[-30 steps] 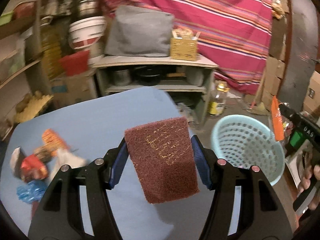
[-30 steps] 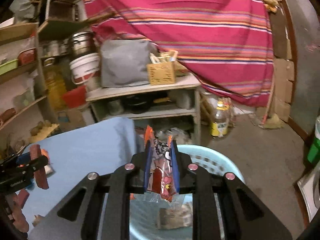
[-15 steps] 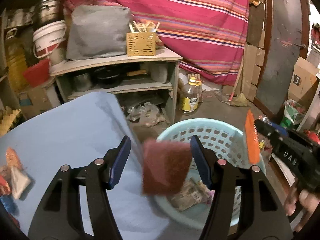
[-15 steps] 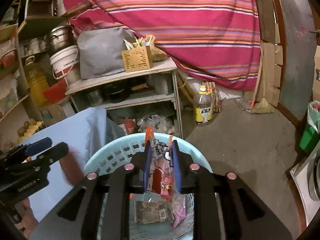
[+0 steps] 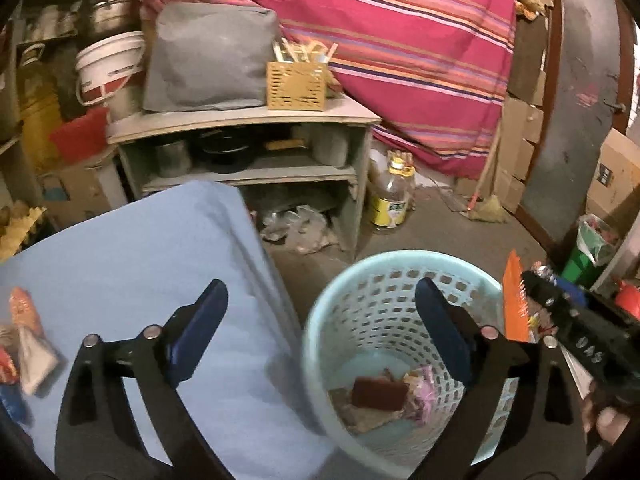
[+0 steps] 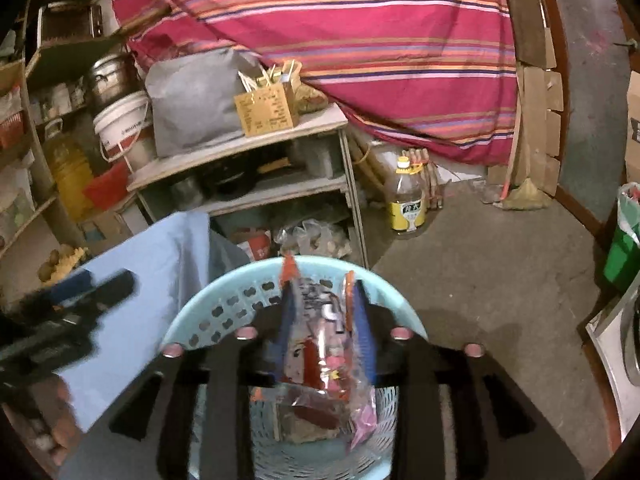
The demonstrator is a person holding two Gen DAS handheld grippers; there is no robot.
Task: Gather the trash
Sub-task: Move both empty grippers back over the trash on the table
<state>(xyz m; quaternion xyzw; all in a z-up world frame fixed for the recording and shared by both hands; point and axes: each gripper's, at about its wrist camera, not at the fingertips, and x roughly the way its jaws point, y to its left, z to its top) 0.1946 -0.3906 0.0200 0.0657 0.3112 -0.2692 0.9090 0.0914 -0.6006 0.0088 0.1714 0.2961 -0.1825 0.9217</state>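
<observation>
My left gripper (image 5: 320,320) is open and empty, over the gap between the blue table (image 5: 140,260) and the light blue basket (image 5: 360,292). The brown scouring pad (image 5: 378,394) lies at the bottom of the basket among other wrappers. My right gripper (image 6: 322,320) is shut on a clear and red snack wrapper (image 6: 320,344), held above the basket (image 6: 224,304). The right gripper and its orange-edged wrapper (image 5: 514,300) also show at the right in the left wrist view. Several wrappers (image 5: 28,344) lie at the table's left edge.
A wooden shelf unit (image 5: 248,160) with pots stands behind the table. An oil bottle (image 5: 390,196) stands on the floor by it. A striped cloth (image 5: 400,40) hangs behind. A broom (image 5: 486,204) and cardboard boxes are at the right. A green bin (image 6: 622,248) is at far right.
My left gripper opened and the brown scouring pad dropped into the basket. My right gripper moved further over the basket with the wrapper still in it.
</observation>
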